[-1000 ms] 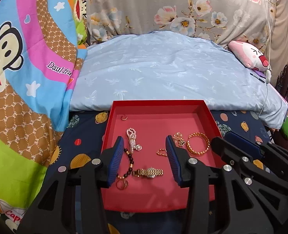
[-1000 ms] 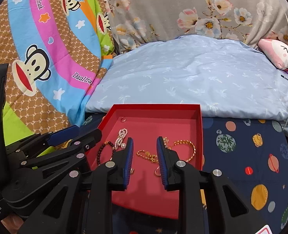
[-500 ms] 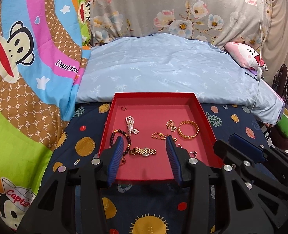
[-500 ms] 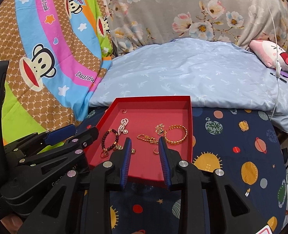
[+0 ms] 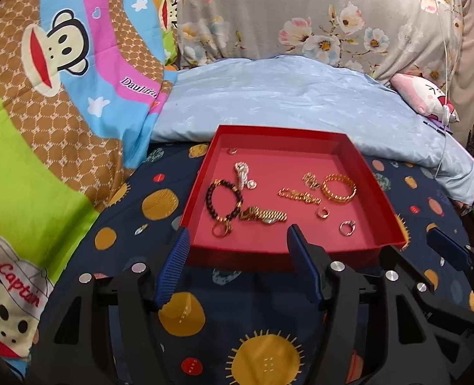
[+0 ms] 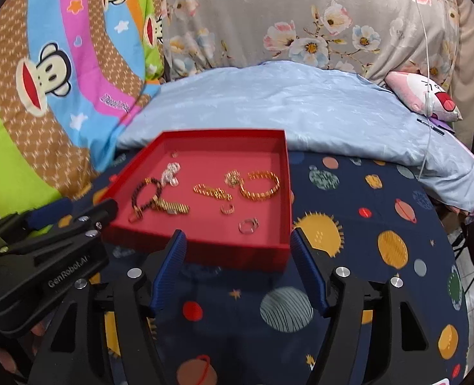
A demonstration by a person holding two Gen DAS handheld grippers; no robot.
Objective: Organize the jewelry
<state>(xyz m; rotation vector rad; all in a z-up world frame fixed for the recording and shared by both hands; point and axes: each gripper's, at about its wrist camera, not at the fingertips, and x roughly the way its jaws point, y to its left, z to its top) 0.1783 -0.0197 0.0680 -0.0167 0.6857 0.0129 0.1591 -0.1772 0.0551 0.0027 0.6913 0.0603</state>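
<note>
We see a navy sheet (image 5: 269,304) printed with planets and suns spread across the bed. Behind it lies a pale blue quilt (image 5: 285,102) with a faint leaf pattern, bunched up against a grey floral fabric (image 5: 301,9). To the left we find a bright cartoon monkey blanket (image 5: 60,73) in pink, blue, brown and green. At the far right a pink plush pillow (image 6: 426,96) rests on the quilt, with a thin white cable (image 6: 427,64) hanging down over it.

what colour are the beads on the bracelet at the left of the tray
Dark brown to black, with a few gold spacers, on the beaded bracelet; the left wrist view shows it best.
</note>
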